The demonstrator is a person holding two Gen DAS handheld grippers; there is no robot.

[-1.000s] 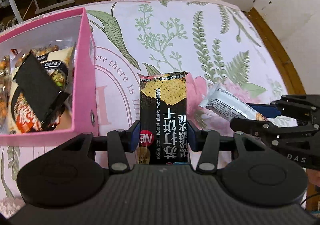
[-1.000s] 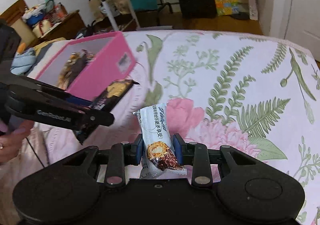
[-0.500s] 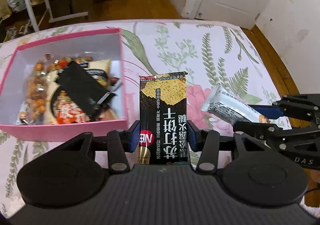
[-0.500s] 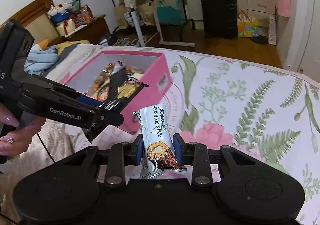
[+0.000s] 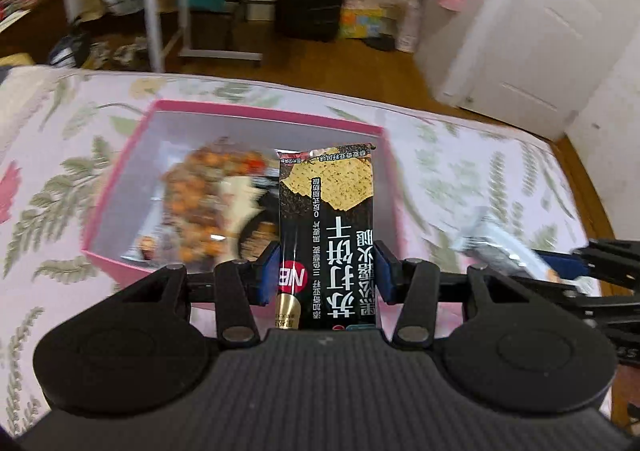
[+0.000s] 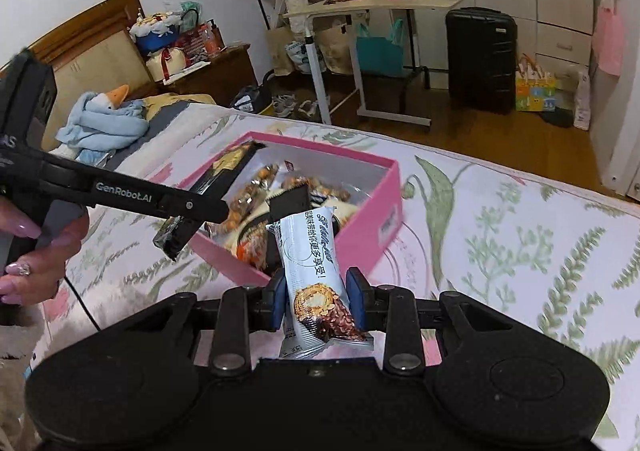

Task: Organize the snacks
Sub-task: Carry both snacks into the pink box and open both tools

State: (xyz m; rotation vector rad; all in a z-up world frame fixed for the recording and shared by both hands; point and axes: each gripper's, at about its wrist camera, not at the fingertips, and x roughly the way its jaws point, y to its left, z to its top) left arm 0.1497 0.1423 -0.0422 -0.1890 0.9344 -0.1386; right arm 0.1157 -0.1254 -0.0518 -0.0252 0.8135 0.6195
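Observation:
My left gripper [image 5: 325, 275] is shut on a black cracker packet [image 5: 327, 235] and holds it above the near right part of the pink box [image 5: 120, 175]. The box lies on the floral bedspread and holds several snack packets [image 5: 200, 203]. In the right wrist view my right gripper [image 6: 318, 305] is shut on a white snack bar [image 6: 310, 255], just short of the box's near corner [image 6: 384, 211]. The left gripper [image 6: 188, 207] with its black packet [image 6: 224, 167] shows there over the box's left side. The right gripper's fingers [image 5: 568, 265] show at the right edge of the left wrist view.
The floral bedspread [image 6: 500, 235] spreads to the right of the box. A blue plush toy [image 6: 104, 123] lies at the bed's far left. Beyond the bed stand a rolling desk [image 6: 360, 51] and a black suitcase [image 6: 480, 59] on the wood floor.
Both grippers have risen and moved toward the pink box with their packets. The black packet now hangs over the box; the white bar is close to its near corner.

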